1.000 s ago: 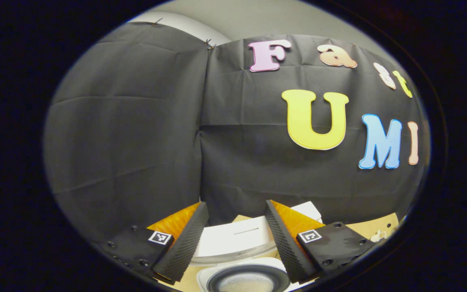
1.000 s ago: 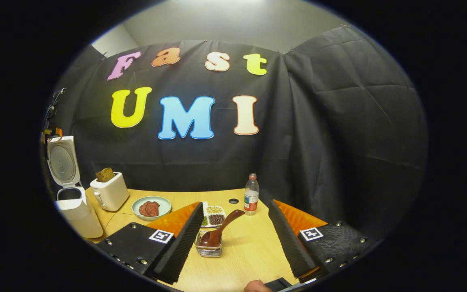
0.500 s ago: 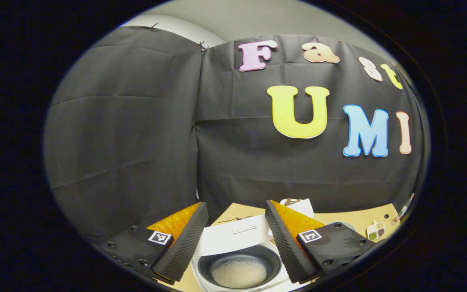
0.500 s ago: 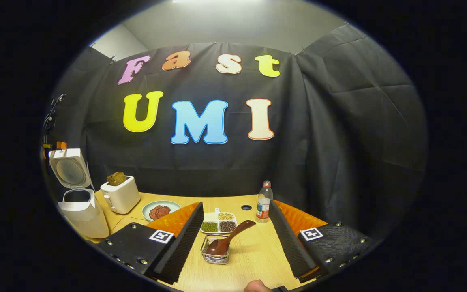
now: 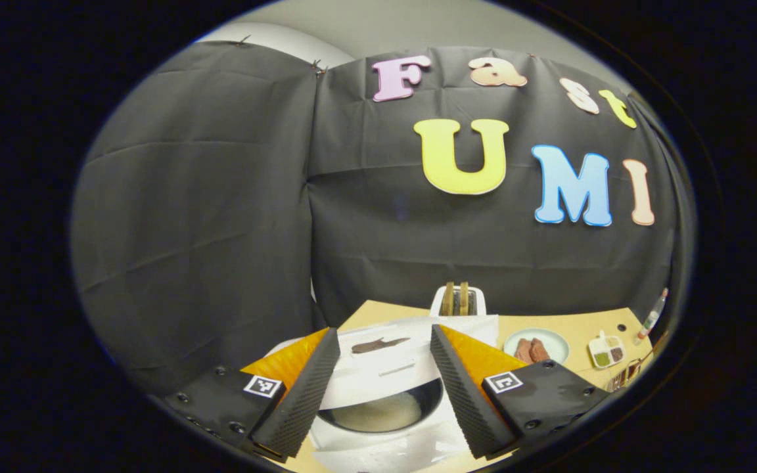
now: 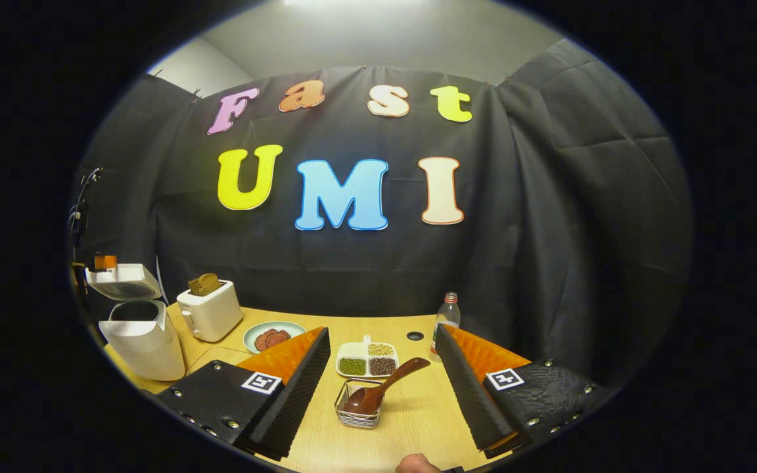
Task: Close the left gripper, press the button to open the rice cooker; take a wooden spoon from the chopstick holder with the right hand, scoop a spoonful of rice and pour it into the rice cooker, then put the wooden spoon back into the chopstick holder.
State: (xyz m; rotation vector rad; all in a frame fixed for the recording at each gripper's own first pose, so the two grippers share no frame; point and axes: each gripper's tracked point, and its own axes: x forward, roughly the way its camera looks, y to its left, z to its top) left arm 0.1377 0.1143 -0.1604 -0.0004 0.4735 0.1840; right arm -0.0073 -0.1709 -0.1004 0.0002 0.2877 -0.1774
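Observation:
In the left gripper view my left gripper (image 5: 384, 330) is open just above the white rice cooker (image 5: 385, 447). The cooker's lid (image 5: 388, 361) leans over the far side of the pot (image 5: 378, 412), which holds rice. In the right gripper view the same cooker (image 6: 145, 338) stands far left with its lid (image 6: 122, 282) tipped close to level. My right gripper (image 6: 382, 330) is open and holds nothing. It hangs above the wire chopstick holder (image 6: 359, 414). The wooden spoon (image 6: 385, 386) rests in the holder, handle slanting up to the right.
On the wooden table (image 6: 418, 420) stand a white toaster (image 6: 211, 312) with bread, a plate of meat slices (image 6: 273, 336), a divided dish of beans (image 6: 365, 358) and a small bottle (image 6: 447, 315). A fingertip (image 6: 416, 464) shows at the bottom edge.
The cooker lid has swung from upright down towards level. The left gripper's view has drawn back over the cooker. The right gripper has drifted slightly away from the holder; the spoon stays in it.

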